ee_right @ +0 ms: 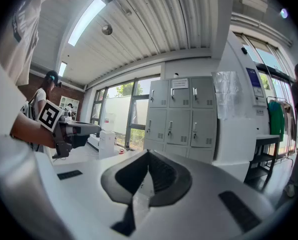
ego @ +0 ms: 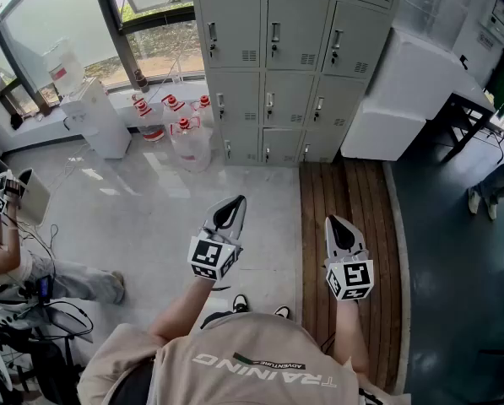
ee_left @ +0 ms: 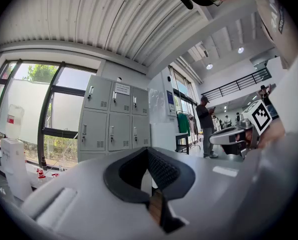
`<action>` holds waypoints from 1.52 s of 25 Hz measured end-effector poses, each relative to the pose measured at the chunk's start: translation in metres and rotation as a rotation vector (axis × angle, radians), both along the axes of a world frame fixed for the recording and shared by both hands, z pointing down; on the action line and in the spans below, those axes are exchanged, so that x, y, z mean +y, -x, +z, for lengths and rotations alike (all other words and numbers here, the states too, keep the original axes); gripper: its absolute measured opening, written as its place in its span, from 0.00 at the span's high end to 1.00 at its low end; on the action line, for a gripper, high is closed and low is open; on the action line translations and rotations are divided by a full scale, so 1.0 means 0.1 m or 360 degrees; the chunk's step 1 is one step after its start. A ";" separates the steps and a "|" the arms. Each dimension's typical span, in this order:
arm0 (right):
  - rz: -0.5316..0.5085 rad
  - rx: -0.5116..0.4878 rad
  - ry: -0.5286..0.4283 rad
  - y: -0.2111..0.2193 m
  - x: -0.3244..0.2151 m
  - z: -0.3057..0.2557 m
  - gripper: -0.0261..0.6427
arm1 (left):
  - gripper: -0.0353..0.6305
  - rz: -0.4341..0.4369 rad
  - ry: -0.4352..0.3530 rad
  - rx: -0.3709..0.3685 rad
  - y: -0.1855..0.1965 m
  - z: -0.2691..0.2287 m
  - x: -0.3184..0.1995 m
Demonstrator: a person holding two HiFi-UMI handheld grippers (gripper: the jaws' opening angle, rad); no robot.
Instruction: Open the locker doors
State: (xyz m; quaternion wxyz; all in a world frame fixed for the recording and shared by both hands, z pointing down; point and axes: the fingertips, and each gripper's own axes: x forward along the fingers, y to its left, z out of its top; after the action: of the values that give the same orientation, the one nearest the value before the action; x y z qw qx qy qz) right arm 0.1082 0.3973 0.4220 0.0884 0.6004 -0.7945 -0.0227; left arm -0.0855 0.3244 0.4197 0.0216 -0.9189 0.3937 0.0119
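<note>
Grey lockers (ego: 273, 66) shut, well ahead. Pressed together, empty: left hand-held gripper (ego: 229, 215), right hand-held gripper (ego: 343, 234). Risk: closed jaws glancing off handles (ego: 275, 32).

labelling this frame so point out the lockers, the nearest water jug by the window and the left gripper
lockers (ego: 295, 32), head view, on a middle door's face.
water jug (ego: 190, 144), head view, on its clear body.
left gripper (ego: 236, 202), head view, at the tips of its shut jaws.
</note>
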 end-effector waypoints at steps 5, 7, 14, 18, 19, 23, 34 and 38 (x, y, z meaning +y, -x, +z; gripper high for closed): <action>0.0026 -0.0033 0.0017 0.11 -0.08 0.04 0.95 | 0.94 0.0007 0.0038 0.0006 0.14 0.10 -0.06; 0.0035 -0.0038 0.0022 0.15 -0.13 0.03 0.95 | 0.94 0.0009 0.0052 0.0014 0.18 0.12 -0.12; 0.0030 -0.0095 0.0033 0.30 -0.32 0.12 0.94 | 0.94 0.0029 0.0086 0.0014 0.36 0.22 -0.34; 0.0079 -0.0091 0.0025 0.29 -0.46 0.20 0.95 | 0.94 0.0055 0.0118 0.0010 0.41 0.32 -0.52; 0.0091 -0.0096 0.0029 0.29 -0.51 0.23 0.94 | 0.94 0.0059 0.0133 0.0007 0.41 0.37 -0.59; 0.0102 -0.0062 0.0056 0.21 -0.69 0.30 0.94 | 0.94 0.0081 0.0178 -0.0004 0.28 0.50 -0.79; -0.0058 -0.0062 -0.0039 -0.77 -2.15 0.20 0.94 | 0.94 0.0015 0.0098 -0.0013 -0.84 0.30 -2.09; -0.0134 -0.0146 -0.0075 -1.21 -2.64 0.14 0.94 | 0.94 -0.0027 0.0125 0.0051 -1.29 0.27 -2.48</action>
State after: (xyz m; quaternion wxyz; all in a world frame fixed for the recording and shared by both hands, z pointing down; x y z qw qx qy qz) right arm 0.2289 0.1331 0.4364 0.0365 0.5686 -0.8216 -0.0177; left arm 0.0435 0.0759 0.4463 -0.0207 -0.9154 0.4019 0.0109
